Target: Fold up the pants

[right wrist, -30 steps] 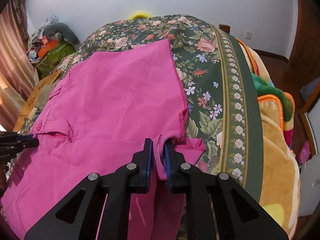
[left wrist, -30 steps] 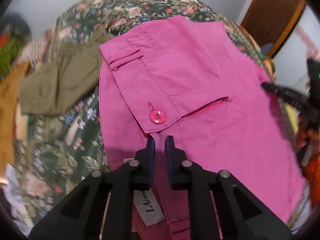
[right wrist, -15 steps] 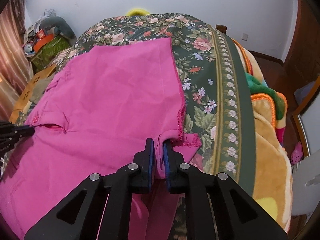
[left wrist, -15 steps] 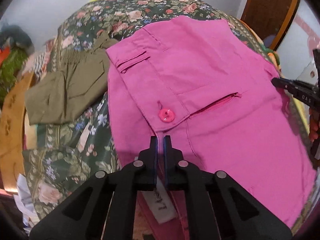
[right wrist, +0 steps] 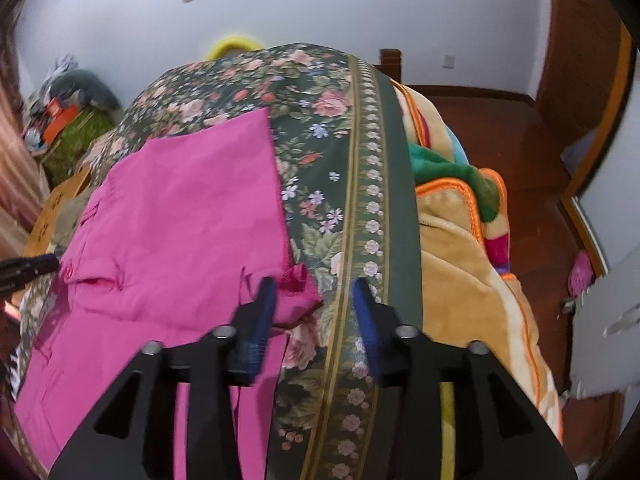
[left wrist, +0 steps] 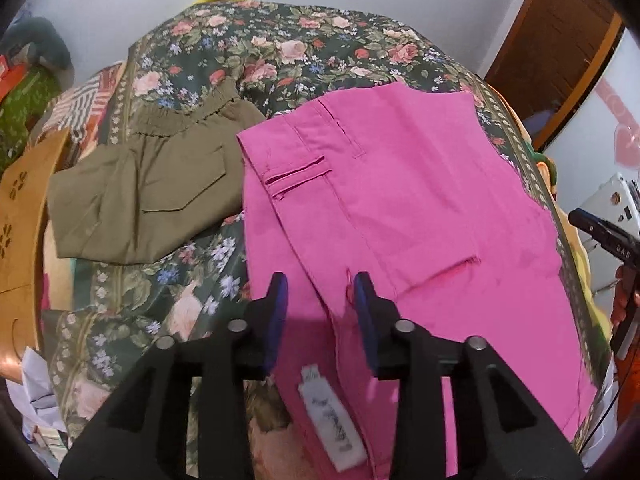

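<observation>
Pink pants [left wrist: 404,208] lie folded on the floral bed cover [left wrist: 280,52], waistband toward the left, white label [left wrist: 332,412] showing near me. My left gripper [left wrist: 320,292] is open just above the waistband edge, holding nothing. In the right wrist view the pink pants [right wrist: 180,216] spread left of centre with a crumpled hem corner [right wrist: 296,280]. My right gripper [right wrist: 314,296] is open over that corner and the cover, empty. The right gripper's tip [left wrist: 600,232] shows at the left view's right edge.
Folded olive-green pants [left wrist: 148,196] lie left of the pink pants. A tan and orange blanket [right wrist: 460,248] hangs off the bed's right side above a wooden floor [right wrist: 520,140]. A wooden board [left wrist: 20,216] stands at the left. Clutter [right wrist: 68,112] sits in the far corner.
Both grippers have opened and let go of the pink fabric, which now lies flat. Both have pulled back slightly.
</observation>
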A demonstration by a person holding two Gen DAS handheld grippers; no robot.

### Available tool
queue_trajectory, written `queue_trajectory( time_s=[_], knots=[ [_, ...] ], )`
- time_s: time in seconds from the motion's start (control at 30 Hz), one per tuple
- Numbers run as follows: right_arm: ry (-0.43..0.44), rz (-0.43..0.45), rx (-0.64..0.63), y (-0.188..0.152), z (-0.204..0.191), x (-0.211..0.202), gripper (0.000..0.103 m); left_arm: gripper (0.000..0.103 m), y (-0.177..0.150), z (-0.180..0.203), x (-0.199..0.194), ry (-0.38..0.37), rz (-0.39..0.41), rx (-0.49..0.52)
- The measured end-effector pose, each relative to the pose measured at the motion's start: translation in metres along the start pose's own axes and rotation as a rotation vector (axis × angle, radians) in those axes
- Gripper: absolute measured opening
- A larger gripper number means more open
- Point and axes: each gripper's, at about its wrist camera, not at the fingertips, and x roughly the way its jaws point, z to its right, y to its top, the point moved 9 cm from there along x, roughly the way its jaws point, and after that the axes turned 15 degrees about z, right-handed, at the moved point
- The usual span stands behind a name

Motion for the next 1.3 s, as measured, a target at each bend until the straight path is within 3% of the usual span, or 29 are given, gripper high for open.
queue_trajectory(
  time_s=[0.17,0.33,0.5,0.57,0.67,0.83,1.03,1.17,1.27,1.3],
  knots=[
    [0.027,-0.020,0.013,-0.005,-0.006,0.018,0.041,0.035,-0.001,0.003,0.023,-0.029,-0.036,-0.042],
    [0.065,-0.069,0.013,-0.017,-0.017,0.039,0.040,0.032,0.002,0.006,0.028,-0.062,-0.021,-0.037],
    [0.093,-0.068,-0.015,-0.026,-0.028,0.043,0.018,0.011,0.002,0.006,0.031,-0.026,-0.009,0.018],
    [0.071,-0.054,-0.071,-0.028,-0.030,0.041,0.013,0.004,0.003,0.002,0.032,-0.007,-0.001,0.013],
    [0.047,-0.046,-0.124,-0.030,-0.030,0.039,0.009,0.003,0.003,-0.003,0.034,0.030,0.021,0.054],
    [0.038,-0.057,-0.088,-0.035,-0.017,0.033,0.005,0.004,-0.004,-0.006,0.033,0.059,0.022,0.062],
    [0.036,-0.137,-0.057,-0.035,-0.016,0.038,0.005,0.006,-0.004,-0.013,0.040,0.069,-0.010,0.015],
    [0.033,-0.171,-0.049,-0.030,-0.017,0.029,0.006,0.015,-0.002,-0.022,0.030,0.068,-0.022,-0.051],
    [0.008,-0.131,-0.062,-0.013,-0.018,0.015,0.016,0.016,0.004,-0.030,0.018,0.071,-0.014,-0.058],
    [0.006,-0.112,-0.068,-0.005,-0.019,0.009,0.025,0.017,0.008,-0.034,0.015,0.078,-0.005,-0.054]
  ],
)
